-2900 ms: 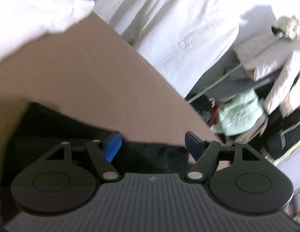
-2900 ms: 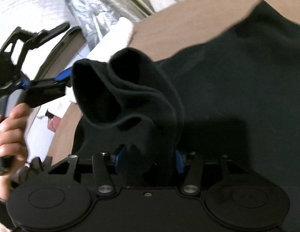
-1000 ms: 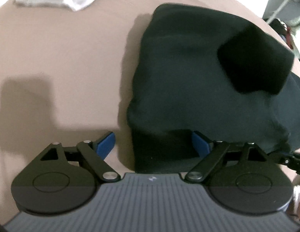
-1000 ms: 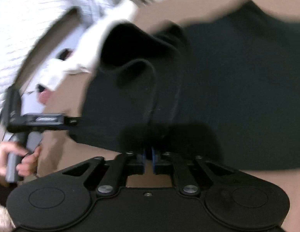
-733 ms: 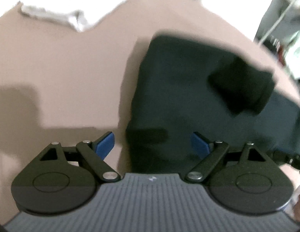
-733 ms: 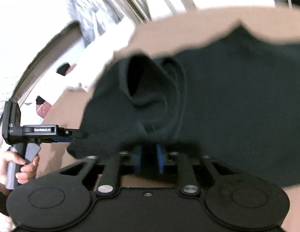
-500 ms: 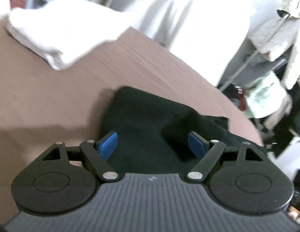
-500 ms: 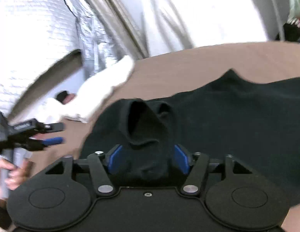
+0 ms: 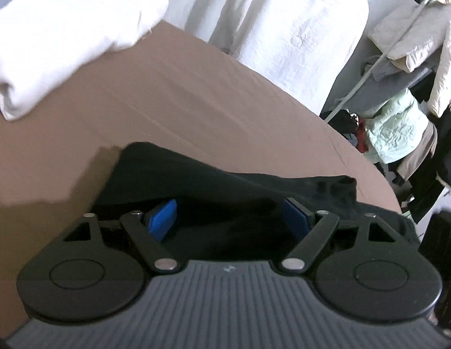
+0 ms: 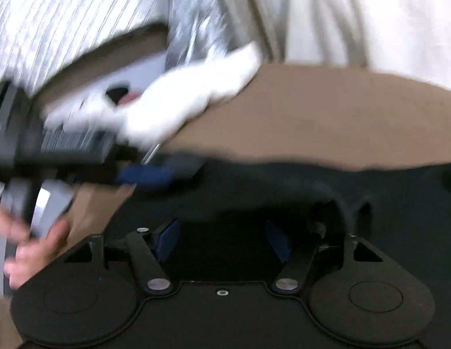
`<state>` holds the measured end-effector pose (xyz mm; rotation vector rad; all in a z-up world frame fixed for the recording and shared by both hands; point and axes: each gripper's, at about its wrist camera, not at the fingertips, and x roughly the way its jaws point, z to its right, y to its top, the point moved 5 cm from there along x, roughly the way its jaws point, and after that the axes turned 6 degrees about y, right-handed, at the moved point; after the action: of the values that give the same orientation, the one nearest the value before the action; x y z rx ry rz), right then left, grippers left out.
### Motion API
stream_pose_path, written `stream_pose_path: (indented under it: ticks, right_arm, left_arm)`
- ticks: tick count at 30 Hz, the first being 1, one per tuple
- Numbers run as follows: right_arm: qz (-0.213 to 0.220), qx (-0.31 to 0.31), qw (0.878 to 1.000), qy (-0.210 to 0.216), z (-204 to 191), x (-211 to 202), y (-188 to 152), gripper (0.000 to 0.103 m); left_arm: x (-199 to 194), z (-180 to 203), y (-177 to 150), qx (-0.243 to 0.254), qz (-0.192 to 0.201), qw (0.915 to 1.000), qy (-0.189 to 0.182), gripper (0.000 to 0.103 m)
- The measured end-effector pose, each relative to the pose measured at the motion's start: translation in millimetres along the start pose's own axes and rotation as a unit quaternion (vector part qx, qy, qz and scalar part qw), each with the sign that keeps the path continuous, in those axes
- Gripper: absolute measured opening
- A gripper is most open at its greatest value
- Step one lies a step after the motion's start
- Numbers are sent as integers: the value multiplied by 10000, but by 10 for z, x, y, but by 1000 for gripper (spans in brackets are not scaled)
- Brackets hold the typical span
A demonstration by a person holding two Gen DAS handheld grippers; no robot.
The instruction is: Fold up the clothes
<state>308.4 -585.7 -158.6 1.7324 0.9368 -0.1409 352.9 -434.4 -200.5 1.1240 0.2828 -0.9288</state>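
Both grippers have dropped low over the soft black garment [image 9: 213,174] on the smooth brown table [image 9: 196,93]. Left gripper [image 9: 229,218] and right gripper [image 10: 224,240] both gape wide, blue pads [image 9: 162,218] straddling dark fabric, unpinched.

Right gripper [image 10: 222,240] released black garment [image 10: 312,203], now spread wide; left gripper [image 9: 229,218] moved low over garment edge.

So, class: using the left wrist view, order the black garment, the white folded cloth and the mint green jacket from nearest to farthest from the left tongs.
1. Black garment: on the brown table, lying between the open left tongs.
2. White folded cloth: upper left, at the table's far edge.
3. Mint green jacket: far right, beyond the table.
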Motion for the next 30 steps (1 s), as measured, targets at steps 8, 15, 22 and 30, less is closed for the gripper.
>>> stream_pose_path:
  ticks: [8, 15, 22, 30]
  right_arm:
    - [257, 1022, 9902, -920, 792, -136, 88, 73]
    - [115, 1729, 9848, -107, 974, -118, 86, 76]
    - [941, 426, 9926, 631, 428, -290, 171, 25]
    - [200, 832, 9890, -1209, 1058, -98, 15, 40]
  left_arm:
    - [237, -172, 50, -236, -183, 9987, 423, 83]
    - [176, -354, 61, -665, -92, 9961, 580, 83]
    - [37, -348, 60, -689, 93, 9970, 333, 83]
    - [266, -315, -109, 478, -541, 9823, 1730, 84]
